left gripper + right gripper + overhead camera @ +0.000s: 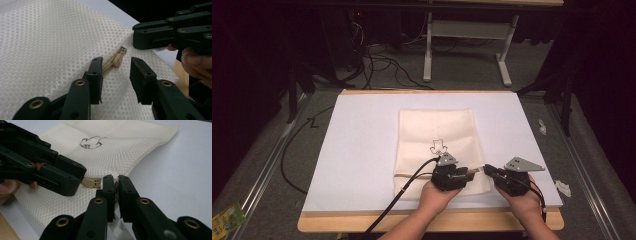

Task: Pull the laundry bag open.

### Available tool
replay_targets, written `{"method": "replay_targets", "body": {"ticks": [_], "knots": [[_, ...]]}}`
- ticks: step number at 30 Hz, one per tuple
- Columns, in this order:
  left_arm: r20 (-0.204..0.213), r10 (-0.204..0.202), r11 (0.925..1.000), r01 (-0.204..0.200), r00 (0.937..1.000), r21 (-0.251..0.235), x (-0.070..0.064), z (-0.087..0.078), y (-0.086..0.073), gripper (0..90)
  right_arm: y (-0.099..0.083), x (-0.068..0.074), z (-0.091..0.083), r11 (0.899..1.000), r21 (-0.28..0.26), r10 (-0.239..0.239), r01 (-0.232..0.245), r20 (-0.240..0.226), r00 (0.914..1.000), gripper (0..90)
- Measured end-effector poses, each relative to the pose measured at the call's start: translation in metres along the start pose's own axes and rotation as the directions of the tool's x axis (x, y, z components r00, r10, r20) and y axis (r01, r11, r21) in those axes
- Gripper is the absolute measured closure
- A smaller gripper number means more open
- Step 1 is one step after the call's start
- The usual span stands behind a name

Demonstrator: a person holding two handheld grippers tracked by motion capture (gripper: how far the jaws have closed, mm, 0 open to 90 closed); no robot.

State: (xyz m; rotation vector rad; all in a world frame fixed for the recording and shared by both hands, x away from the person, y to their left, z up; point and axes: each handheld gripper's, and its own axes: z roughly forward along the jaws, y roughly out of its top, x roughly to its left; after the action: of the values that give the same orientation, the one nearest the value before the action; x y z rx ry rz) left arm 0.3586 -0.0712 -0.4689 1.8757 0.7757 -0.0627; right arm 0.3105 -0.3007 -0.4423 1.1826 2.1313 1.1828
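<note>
Mesh bag (437, 145) edge pinched by right tongs (116, 185).

Lab, dark room, floor cables (382, 62), rails (262, 172)

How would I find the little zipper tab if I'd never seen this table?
Look at the white mesh bag lying on the white board. Along its near edge runs a tan zipper; its pull tab lies between the two black grippers, the bag's only solid tan piece.
</note>
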Motion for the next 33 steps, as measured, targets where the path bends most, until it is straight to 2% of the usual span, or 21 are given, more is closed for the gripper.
{"method": "replay_targets", "body": {"ticks": [5,8,10,12,14,17,19,20,21,27,30,33], "knots": [[-0.013,0.007,0.9999,-0.007,0.9999,-0.014,-0.005,0.007,0.0,68.1,0.001,0.0,-0.003,1.0,-0.013,0.0,0.0,0.0,1.0,85.6],[-0.017,0.026,0.9994,-0.026,0.9995,-0.022,-0.008,0.009,0.001,73.9,0.001,0.0,-0.003,1.0,-0.016,0.003,-0.003,0.002,1.0,85.6],[-0.035,0.034,0.9991,-0.035,0.9988,-0.023,-0.009,0.009,0.001,77.3,0.001,0.0,-0.004,1.0,-0.017,0.006,-0.006,0.0,1.0,85.6],[-0.038,0.032,0.9991,-0.033,0.9988,-0.027,-0.009,0.009,0.002,83.6,0.001,0.0,-0.004,1.0,-0.019,0.006,-0.006,-0.001,1.0,85.6],[-0.033,0.027,0.9991,-0.028,0.9991,-0.03,-0.009,0.009,0.002,85.3,0.001,0.0,-0.004,1.0,-0.021,0.009,-0.009,0.003,1.0,85.6],[-0.011,0.022,0.999,-0.022,0.9997,-0.038,-0.01,0.007,0.003,87.1,0.001,-0.001,-0.004,1.0,-0.021,0.015,-0.014,0.009,0.9999,85.6],[0.021,-0.027,0.9988,0.028,0.9994,-0.04,-0.006,0.006,0.003,87.2,0.001,-0.001,-0.004,1.0,-0.019,0.015,-0.015,0.014,0.9998,85.6],[0.046,-0.061,0.9975,0.063,0.9971,-0.033,-0.002,0.005,0.004,87.3,0.001,-0.001,-0.005,1.0,-0.019,0.017,-0.017,0.013,0.9998,85.6],[0.056,-0.076,0.9964,0.078,0.9956,-0.033,0.0,0.005,0.004,87.3,0.002,-0.001,-0.004,1.0,-0.02,0.02,-0.019,0.013,0.9997,85.6],[0.098,-0.088,0.9957,0.09,0.9913,-0.023,0.005,0.002,0.004,87.5,0.002,-0.001,-0.004,1.0,-0.015,0.016,-0.015,0.011,0.9998,85.6],[0.122,-0.1,0.9943,0.104,0.9874,-0.024,0.009,-0.002,0.004,87.7,0.002,0.0,-0.004,1.0,-0.013,0.009,-0.009,0.005,0.9999,85.6],[0.159,-0.14,0.9896,0.143,0.9774,-0.013,0.016,-0.005,0.002,87.7,0.002,0.002,-0.002,1.0,-0.008,0.001,-0.001,-0.008,1.0,85.7]]}}
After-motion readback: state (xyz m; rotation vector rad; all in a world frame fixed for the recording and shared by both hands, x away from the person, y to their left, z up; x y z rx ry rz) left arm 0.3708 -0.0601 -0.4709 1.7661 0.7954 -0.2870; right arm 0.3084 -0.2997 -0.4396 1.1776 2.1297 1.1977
